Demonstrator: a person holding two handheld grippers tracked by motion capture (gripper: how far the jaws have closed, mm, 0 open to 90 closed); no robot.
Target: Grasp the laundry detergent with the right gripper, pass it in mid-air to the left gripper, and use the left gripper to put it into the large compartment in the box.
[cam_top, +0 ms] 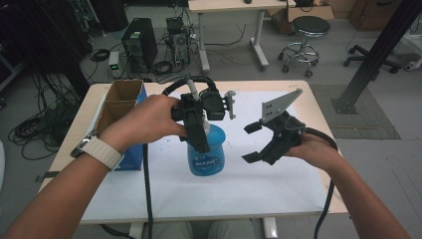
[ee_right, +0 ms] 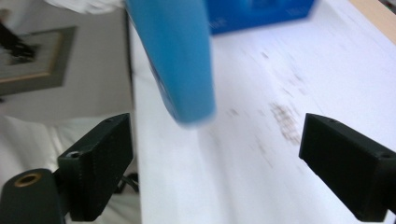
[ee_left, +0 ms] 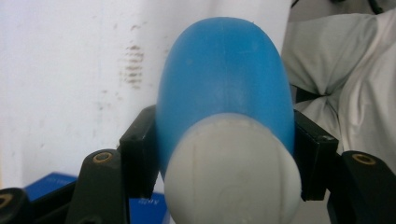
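Open white sheet to the right, crowded left.
Blocked at left by blue carton (cam_top: 121,124) along the bench (cam_top: 308,99) edge; blue spray bottle (cam_top: 206,154) upright mid-sheet, clamped by left gripper (cam_top: 199,130). Bare room right of bottle, around wide-spread right gripper (cam_top: 253,143), and along near edge.

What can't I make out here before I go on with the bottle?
- Bottle label: too small to read in the high view.
- Bottle neck: the left tongs and hand hide it in the high view; the left gripper view shows the pads clamped on it.
- Bottle base: blurred in the right gripper view, cut off by the top edge.
- Box contents: hidden by its wall and the forearm.
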